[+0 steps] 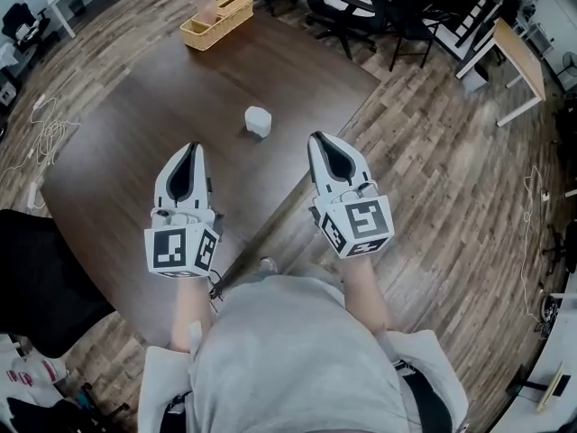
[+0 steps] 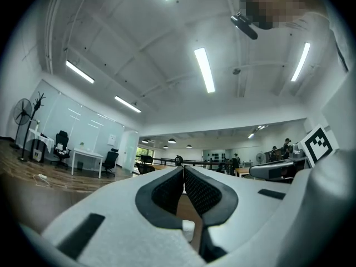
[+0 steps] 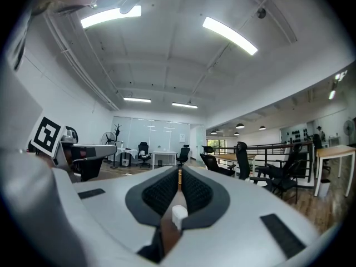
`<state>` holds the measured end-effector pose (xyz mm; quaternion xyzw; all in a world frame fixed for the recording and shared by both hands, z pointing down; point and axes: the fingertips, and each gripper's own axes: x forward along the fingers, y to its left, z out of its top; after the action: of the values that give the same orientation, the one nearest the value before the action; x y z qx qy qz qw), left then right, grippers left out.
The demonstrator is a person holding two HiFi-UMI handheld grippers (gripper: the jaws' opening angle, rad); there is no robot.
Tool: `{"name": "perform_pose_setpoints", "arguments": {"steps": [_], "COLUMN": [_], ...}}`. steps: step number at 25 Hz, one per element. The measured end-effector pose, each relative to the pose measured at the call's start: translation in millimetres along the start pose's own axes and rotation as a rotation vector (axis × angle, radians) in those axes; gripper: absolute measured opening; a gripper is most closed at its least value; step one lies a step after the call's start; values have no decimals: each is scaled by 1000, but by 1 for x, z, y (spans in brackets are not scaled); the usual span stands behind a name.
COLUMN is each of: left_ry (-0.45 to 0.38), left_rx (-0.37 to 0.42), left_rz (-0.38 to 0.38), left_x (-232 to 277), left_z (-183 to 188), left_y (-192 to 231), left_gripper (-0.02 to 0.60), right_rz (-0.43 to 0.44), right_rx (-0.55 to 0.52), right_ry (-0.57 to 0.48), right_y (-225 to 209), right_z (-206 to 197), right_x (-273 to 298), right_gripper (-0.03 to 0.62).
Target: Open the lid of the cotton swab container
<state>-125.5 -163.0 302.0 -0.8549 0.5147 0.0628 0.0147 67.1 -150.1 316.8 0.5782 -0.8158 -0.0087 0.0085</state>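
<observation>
A small white cotton swab container [image 1: 258,121] stands with its lid on, on the dark brown table [image 1: 135,124], beyond both grippers. My left gripper [image 1: 194,148] hovers to its near left, jaws shut and empty. My right gripper [image 1: 316,140] hovers to its near right over the table's edge, also shut on nothing. Through the gap under the left gripper's [image 2: 183,171] jaws the container [image 2: 188,230] shows small and white. It shows the same way below the right gripper's [image 3: 179,173] jaws as a white container [image 3: 179,214]. Both grippers tilt upward toward the ceiling.
A woven basket [image 1: 216,19] holding a box sits at the table's far end. Black office chairs [image 1: 361,7] and a light desk [image 1: 514,61] stand on the wooden floor beyond. Cables [image 1: 45,138] lie on the floor left of the table.
</observation>
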Motion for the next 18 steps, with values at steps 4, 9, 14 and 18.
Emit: {"name": "perform_pose_setpoints", "arguments": {"steps": [4,9,14,18], "left_ry": [17,41,68,72], "left_rx": [-22,-33,-40,-41], "left_rz": [-11,-19,17,49], "left_x": [11,26,41,55], "left_z": [-10,-22,-35,-37], "left_y": [10,12,19,25], "left_gripper": [12,12,12,12], "right_rz": [6,22,56,99], "right_rx": [2,21,30,38], "right_ry": [34,82,151,213], "right_y": [4,-2,-13,-20], "right_z": [-10,-29,-55,-75], "right_x": [15,32,57,81], "right_gripper": [21,21,21,21]}}
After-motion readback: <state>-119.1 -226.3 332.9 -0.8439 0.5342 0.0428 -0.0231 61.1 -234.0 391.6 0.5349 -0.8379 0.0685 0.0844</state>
